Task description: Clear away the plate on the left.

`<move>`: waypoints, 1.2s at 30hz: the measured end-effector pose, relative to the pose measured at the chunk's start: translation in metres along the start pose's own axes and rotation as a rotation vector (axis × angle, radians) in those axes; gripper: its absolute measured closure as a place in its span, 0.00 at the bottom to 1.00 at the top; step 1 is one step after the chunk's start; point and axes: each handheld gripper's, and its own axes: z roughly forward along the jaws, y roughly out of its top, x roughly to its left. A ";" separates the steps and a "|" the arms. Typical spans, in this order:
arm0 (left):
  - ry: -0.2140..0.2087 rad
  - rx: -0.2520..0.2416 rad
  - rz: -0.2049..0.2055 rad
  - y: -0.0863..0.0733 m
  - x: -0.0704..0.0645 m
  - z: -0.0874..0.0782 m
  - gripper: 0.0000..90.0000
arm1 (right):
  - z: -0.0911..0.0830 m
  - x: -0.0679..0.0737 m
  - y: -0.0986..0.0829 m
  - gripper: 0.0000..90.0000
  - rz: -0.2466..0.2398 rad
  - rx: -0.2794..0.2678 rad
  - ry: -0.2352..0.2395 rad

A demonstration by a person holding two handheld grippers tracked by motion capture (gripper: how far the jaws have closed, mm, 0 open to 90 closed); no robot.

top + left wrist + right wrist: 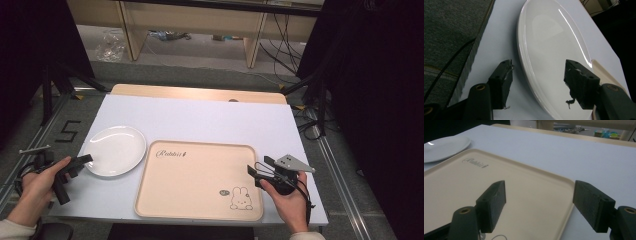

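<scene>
A white plate lies on the left part of the white table. A beige tray with a rabbit drawing sits to its right, nothing on it. My left gripper is open at the plate's left rim. In the left gripper view the plate has its near rim between the spread jaws of that gripper, apart from both pads. My right gripper is open at the tray's right edge; its view has the gripper straddling the edge of the tray.
The table's left edge drops to grey floor beside the plate. The rear half of the table is bare white surface. Wooden furniture legs and cables stand on the floor beyond the far edge. Black stands flank the table.
</scene>
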 end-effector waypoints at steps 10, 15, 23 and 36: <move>-0.020 0.023 -0.064 0.005 0.002 0.005 0.52 | 0.000 0.001 0.000 0.31 0.007 0.013 0.006; -0.016 0.037 -0.084 0.007 0.004 0.007 0.58 | 0.000 0.000 0.000 0.31 0.006 0.013 0.004; -0.016 0.044 -0.070 0.008 0.004 0.009 0.64 | 0.000 0.000 0.000 0.31 -0.010 0.009 -0.006; -0.003 0.060 -0.076 0.009 0.011 0.009 0.86 | 0.001 0.003 0.001 0.31 0.027 0.025 0.004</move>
